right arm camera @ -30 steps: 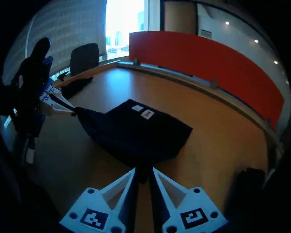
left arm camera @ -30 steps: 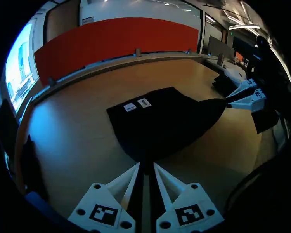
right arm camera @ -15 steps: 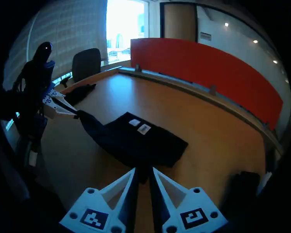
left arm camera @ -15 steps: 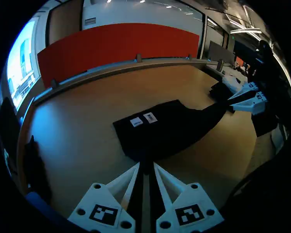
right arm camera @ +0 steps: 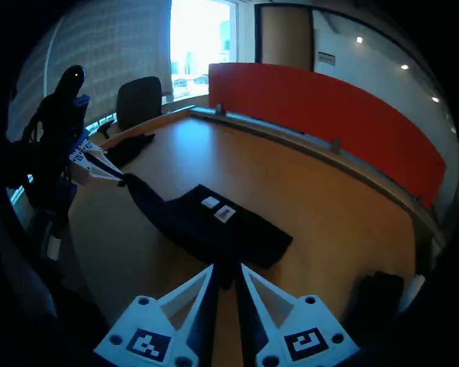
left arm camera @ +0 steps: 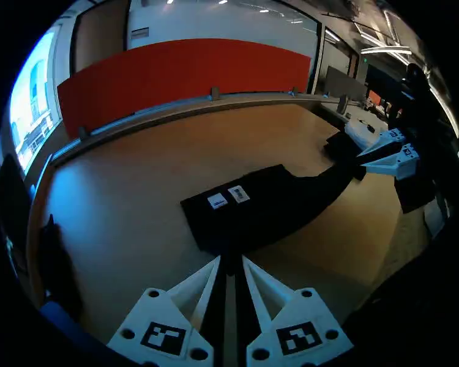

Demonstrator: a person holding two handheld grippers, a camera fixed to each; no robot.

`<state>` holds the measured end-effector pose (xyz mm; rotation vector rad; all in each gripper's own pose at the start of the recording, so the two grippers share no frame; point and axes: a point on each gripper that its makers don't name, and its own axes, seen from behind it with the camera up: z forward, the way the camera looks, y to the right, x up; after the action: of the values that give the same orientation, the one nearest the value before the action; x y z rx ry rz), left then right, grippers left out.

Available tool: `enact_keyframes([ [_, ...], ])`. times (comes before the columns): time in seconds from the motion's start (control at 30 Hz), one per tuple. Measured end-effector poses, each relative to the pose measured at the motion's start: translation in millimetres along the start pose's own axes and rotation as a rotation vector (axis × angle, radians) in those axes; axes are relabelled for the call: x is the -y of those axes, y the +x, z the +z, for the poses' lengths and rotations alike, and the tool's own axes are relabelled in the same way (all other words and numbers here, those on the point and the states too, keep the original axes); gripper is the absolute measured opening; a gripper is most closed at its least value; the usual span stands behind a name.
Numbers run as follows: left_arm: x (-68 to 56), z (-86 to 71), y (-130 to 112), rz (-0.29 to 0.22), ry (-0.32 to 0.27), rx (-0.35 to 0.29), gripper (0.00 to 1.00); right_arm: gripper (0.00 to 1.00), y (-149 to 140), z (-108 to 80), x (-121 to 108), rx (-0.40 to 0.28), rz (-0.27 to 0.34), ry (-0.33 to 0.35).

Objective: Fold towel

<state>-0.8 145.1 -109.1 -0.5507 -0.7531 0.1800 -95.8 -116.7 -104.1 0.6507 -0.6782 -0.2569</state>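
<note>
A dark towel (left arm camera: pixel 266 202) with two white tags (left arm camera: pixel 228 197) lies on the wooden table (left arm camera: pixel 138 183), its near edge lifted and stretched between both grippers. My left gripper (left arm camera: pixel 229 264) is shut on one near corner. Across the table, my right gripper (left arm camera: pixel 359 164) pinches the other corner, drawn out into a point. In the right gripper view the towel (right arm camera: pixel 229 229) runs from my right gripper (right arm camera: pixel 228 272), shut on its corner, to the left gripper (right arm camera: pixel 116 177) held by a person at the left. The tags (right arm camera: pixel 218 208) face up.
A red partition (left arm camera: pixel 180 67) lines the table's far edge. A dark cloth (right arm camera: pixel 128 147) lies near an office chair (right arm camera: pixel 138 101). Another dark bundle (left arm camera: pixel 341 144) and a white object (left arm camera: pixel 361 128) sit by the right gripper. Bare wood surrounds the towel.
Both grippers have drawn back from the towel's far part. The bulging lifted fold has flattened, and the near edge is now stretched longer and tauter between them.
</note>
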Motion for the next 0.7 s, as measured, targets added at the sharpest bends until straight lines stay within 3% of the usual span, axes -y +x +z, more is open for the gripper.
enact_keyframes([
  [0.37,-4.4,-4.1,-2,-0.021,-0.007,0.006,0.09,0.17,-3,-3.5,3,0.015,0.009,0.005],
  [0.7,-0.9,7.0,3,-0.023,-0.002,0.003,0.09,0.17,-5,4.3,-4,0.031,0.012,-0.009],
])
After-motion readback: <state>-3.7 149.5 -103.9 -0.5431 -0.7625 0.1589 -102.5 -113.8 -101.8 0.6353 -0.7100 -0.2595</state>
